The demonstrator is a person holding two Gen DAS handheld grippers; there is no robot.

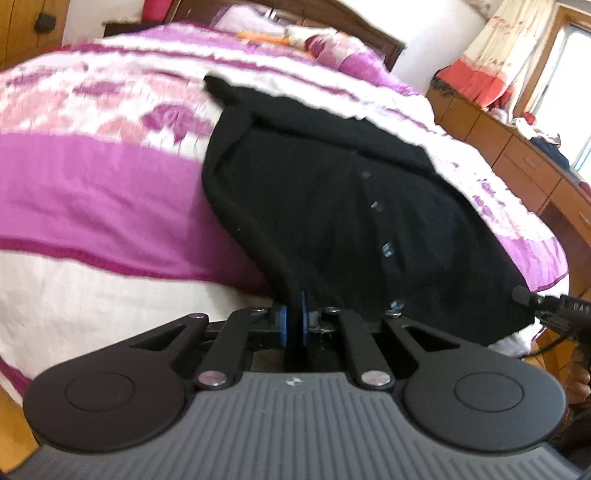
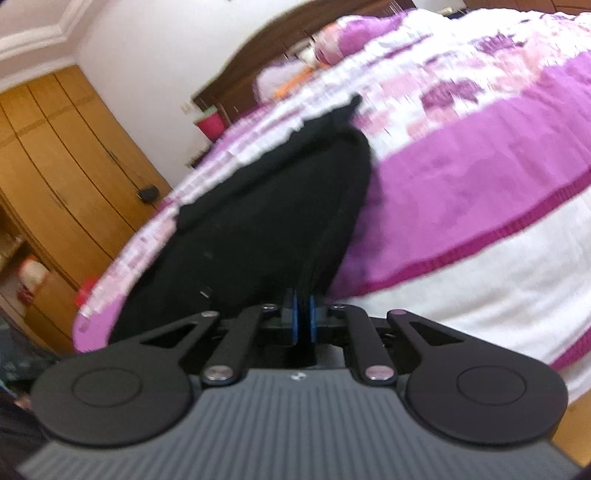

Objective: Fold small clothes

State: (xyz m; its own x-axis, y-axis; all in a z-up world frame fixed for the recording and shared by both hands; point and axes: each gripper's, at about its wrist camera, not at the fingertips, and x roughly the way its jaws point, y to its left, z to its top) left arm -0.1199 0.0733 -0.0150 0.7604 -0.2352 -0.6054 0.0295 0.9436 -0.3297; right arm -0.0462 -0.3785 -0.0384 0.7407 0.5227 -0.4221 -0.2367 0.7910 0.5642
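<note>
A black buttoned garment (image 1: pixel 332 192) lies spread on a bed with a pink, purple and white cover (image 1: pixel 92 192). My left gripper (image 1: pixel 294 317) is shut on the garment's near hem, at its left corner, the blue pads pinching the cloth. In the right wrist view the same black garment (image 2: pixel 258 221) stretches away over the bed cover (image 2: pixel 480 184). My right gripper (image 2: pixel 303 317) is shut on the near hem at its right corner. The tip of the other gripper (image 1: pixel 554 306) shows at the right edge of the left wrist view.
A dark wooden headboard (image 1: pixel 332 14) stands at the far end of the bed. A wooden dresser (image 1: pixel 517 155) with piled things runs along the right side. Wooden wardrobe doors (image 2: pixel 66 166) stand on the other side. A red cup (image 2: pixel 211 125) sits near the headboard.
</note>
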